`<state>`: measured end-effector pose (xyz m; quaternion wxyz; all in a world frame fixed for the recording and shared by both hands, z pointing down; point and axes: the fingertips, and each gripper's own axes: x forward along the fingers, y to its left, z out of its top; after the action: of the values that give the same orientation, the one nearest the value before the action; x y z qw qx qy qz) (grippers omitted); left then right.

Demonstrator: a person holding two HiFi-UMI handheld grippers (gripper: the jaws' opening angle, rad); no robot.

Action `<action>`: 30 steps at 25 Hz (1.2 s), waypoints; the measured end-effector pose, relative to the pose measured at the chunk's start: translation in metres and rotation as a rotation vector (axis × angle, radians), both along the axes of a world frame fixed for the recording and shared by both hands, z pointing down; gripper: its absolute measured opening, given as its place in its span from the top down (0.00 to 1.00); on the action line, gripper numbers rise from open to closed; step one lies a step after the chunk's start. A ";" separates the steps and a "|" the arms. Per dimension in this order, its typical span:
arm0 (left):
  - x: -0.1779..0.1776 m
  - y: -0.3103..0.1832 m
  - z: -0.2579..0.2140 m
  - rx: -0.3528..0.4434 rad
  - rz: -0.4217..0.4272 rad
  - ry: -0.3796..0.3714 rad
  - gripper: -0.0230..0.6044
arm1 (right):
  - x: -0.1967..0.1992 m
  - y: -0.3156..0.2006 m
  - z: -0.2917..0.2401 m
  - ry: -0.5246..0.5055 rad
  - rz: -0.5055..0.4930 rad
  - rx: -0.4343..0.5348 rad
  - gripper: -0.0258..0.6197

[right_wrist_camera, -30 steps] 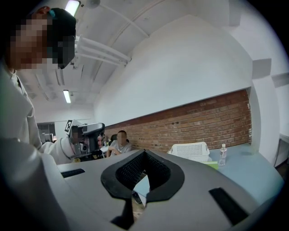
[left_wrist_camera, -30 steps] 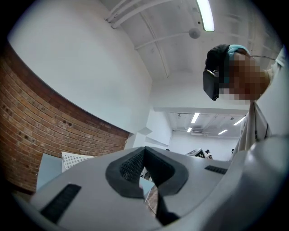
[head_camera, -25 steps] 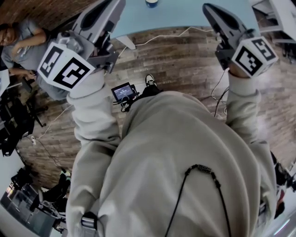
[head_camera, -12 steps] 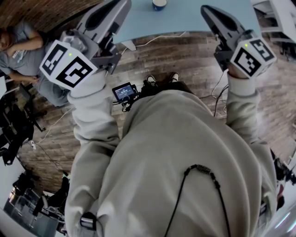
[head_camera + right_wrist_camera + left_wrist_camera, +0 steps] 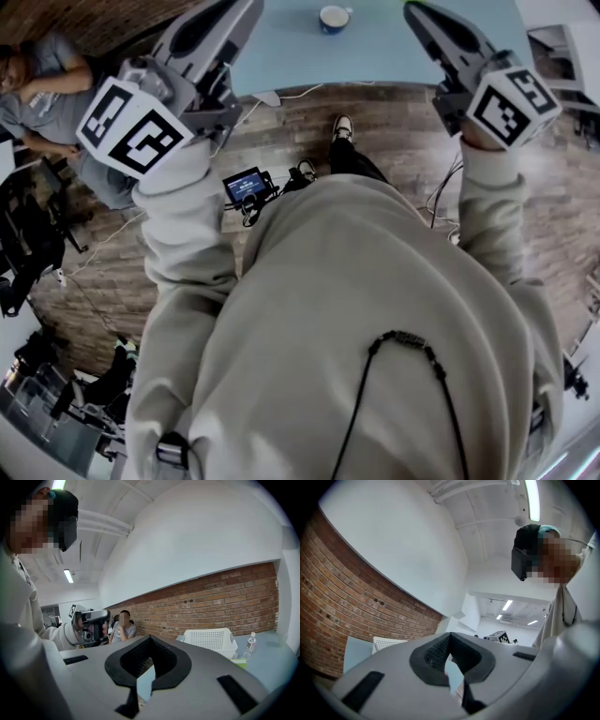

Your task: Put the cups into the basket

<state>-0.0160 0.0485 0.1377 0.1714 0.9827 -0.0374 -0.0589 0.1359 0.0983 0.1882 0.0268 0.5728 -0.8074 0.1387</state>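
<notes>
Looked steeply down past a pale sweatshirt onto a wood floor. Held the left claw up at the left and the right claw up at the right, both aimed toward the pale blue surface ahead. Kept the left claw's jaws pressed together with nothing between them. Kept the right claw's jaws closed on nothing in the same way. Saw one blue cup standing upright on bare surface at the far edge of the head view, between the two claws and well apart from both. Caught the white perforated basket in the right gripper view, resting on the surface before a brick wall, with a small bottle just beside it at the right. Could not tell from any view how far the cup stood from the basket. Noted a seated person off to the left, by the wall.
</notes>
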 end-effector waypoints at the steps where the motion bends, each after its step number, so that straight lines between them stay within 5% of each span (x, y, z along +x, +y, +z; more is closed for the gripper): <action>1: 0.005 -0.004 0.001 0.002 -0.009 -0.005 0.97 | 0.005 -0.006 0.000 -0.003 -0.010 0.004 0.94; 10: 0.083 -0.049 -0.008 0.017 -0.059 -0.029 0.97 | 0.086 -0.061 -0.004 -0.031 -0.065 0.017 0.94; 30: 0.105 -0.048 -0.016 0.047 -0.145 -0.105 0.97 | 0.109 -0.064 0.019 -0.133 -0.134 0.023 0.94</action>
<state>0.0894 0.0004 0.1214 0.1413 0.9830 -0.1158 -0.0206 0.2446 0.0344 0.2072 -0.0243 0.5073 -0.8455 0.1652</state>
